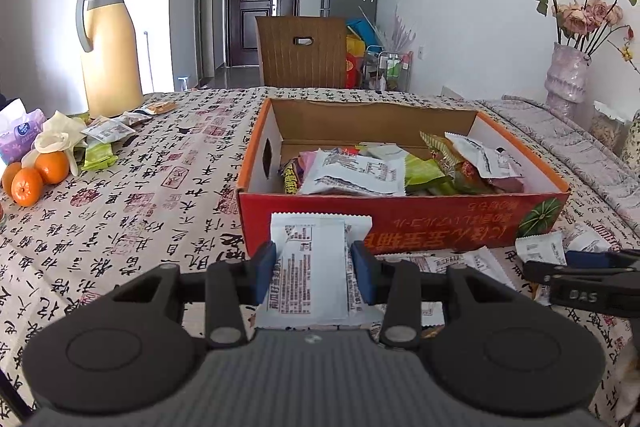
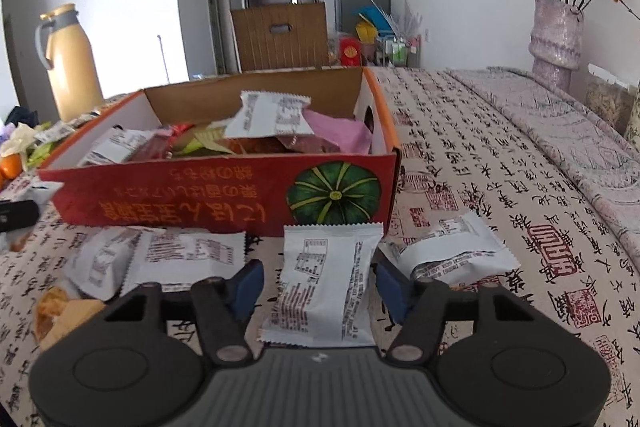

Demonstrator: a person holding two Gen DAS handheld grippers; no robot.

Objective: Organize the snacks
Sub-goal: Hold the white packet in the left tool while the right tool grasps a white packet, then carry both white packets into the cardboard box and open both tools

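left tool (image 1: pixel 314 269): i have it clenched on a flat white crinkle-edged packet (image 1: pixel 310 267), just short of the red cardboard box (image 1: pixel 400 223).
right tool (image 2: pixel 316 291): released, a second white packet (image 2: pixel 324 283) between its blue pads (image 2: pixel 250 289), left pad clear, on the table (image 2: pixel 500 187).

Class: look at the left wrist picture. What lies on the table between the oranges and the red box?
Nothing: between the oranges and the red box only the bare printed tablecloth shows, seen in the left wrist view.
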